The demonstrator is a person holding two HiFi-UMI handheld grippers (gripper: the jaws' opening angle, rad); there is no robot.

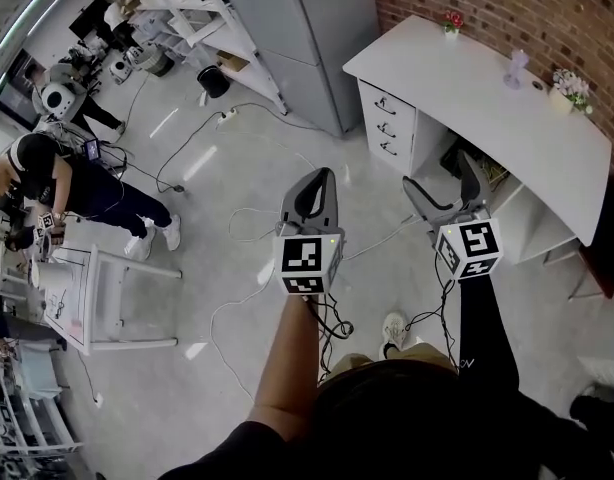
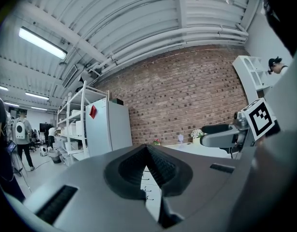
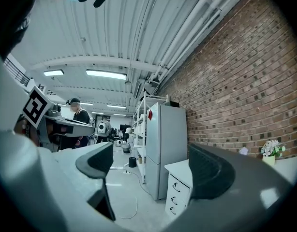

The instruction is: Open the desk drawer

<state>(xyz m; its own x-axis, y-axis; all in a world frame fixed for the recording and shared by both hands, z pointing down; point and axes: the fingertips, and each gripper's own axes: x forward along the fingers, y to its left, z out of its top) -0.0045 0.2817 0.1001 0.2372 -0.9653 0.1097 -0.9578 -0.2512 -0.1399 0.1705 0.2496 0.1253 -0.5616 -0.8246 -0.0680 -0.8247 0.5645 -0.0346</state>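
Observation:
The white desk (image 1: 467, 88) stands against the brick wall at the upper right. Its drawer unit (image 1: 387, 125) has three shut drawers with dark handles. Both grippers are held in the air well short of it. My left gripper (image 1: 323, 176) is shut with nothing in it; its pads (image 2: 158, 166) meet, and a strip of the drawer unit (image 2: 149, 193) shows below them. My right gripper (image 1: 444, 184) is open and empty, pointing toward the desk. Between its spread jaws (image 3: 151, 153) the drawer unit (image 3: 179, 193) shows low and to the right.
A tall grey fridge (image 1: 317, 28) stands left of the desk, with white shelving (image 1: 202, 18) beyond it. Cables (image 1: 237, 228) trail over the floor. A white table (image 1: 97, 288) and a person (image 1: 77, 183) are at the left. Small flower pots (image 1: 572, 88) sit on the desk.

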